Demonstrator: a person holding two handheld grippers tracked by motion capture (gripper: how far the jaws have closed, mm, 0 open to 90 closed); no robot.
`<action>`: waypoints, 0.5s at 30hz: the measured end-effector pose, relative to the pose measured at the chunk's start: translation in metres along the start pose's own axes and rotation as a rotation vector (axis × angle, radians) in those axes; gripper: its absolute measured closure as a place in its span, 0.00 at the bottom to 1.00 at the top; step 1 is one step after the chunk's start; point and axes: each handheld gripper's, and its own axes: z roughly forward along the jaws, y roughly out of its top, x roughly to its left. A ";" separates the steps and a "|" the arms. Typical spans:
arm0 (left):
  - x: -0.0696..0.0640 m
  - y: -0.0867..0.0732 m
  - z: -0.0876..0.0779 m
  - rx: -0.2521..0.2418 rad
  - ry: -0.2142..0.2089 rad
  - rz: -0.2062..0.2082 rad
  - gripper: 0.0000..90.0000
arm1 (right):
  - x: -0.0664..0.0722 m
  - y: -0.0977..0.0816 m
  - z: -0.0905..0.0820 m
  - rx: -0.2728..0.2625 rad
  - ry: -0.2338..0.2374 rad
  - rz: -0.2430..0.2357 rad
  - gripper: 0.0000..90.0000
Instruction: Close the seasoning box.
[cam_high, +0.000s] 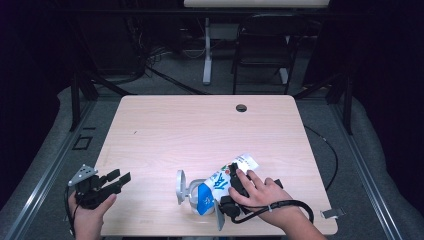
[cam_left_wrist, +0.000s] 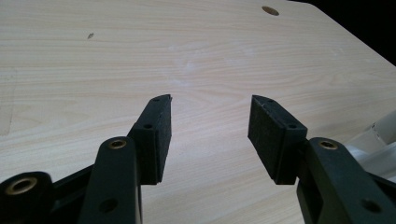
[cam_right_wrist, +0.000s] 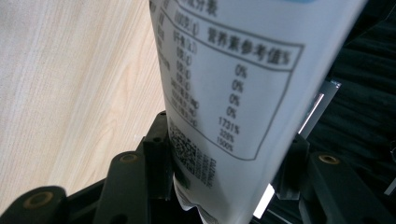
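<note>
**Clamping a printed pouch at the near edge of the tabletop**

Clamping a white printed pouch (cam_right_wrist: 224, 93), the right gripper (cam_high: 235, 187) has its jaws pressed against the pouch's two sides, with the nutrition table and a QR code facing its camera. From above, the pouch (cam_high: 225, 180) lies tilted near the tabletop's (cam_high: 200, 125) near edge, its blue end beside a silvery metal stand (cam_high: 182, 189). Left of the pouch, well apart from it, the left gripper (cam_high: 117, 178) is at the tabletop's near left corner, jaws spread wide with nothing between them, bare wood ahead. Beyond the pouch the surface lies open up to a small round hole (cam_high: 241, 107) near the far edge.
</note>
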 end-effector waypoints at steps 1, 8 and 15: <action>0.000 0.000 0.000 0.000 0.000 0.000 0.55 | 0.000 0.000 0.000 -0.002 0.000 0.001 0.57; 0.000 0.000 0.000 0.000 0.000 0.000 0.55 | 0.001 0.000 0.000 -0.012 0.002 0.009 0.57; 0.000 0.000 0.000 0.001 0.001 -0.001 0.55 | 0.000 0.000 -0.001 0.004 -0.001 -0.005 0.57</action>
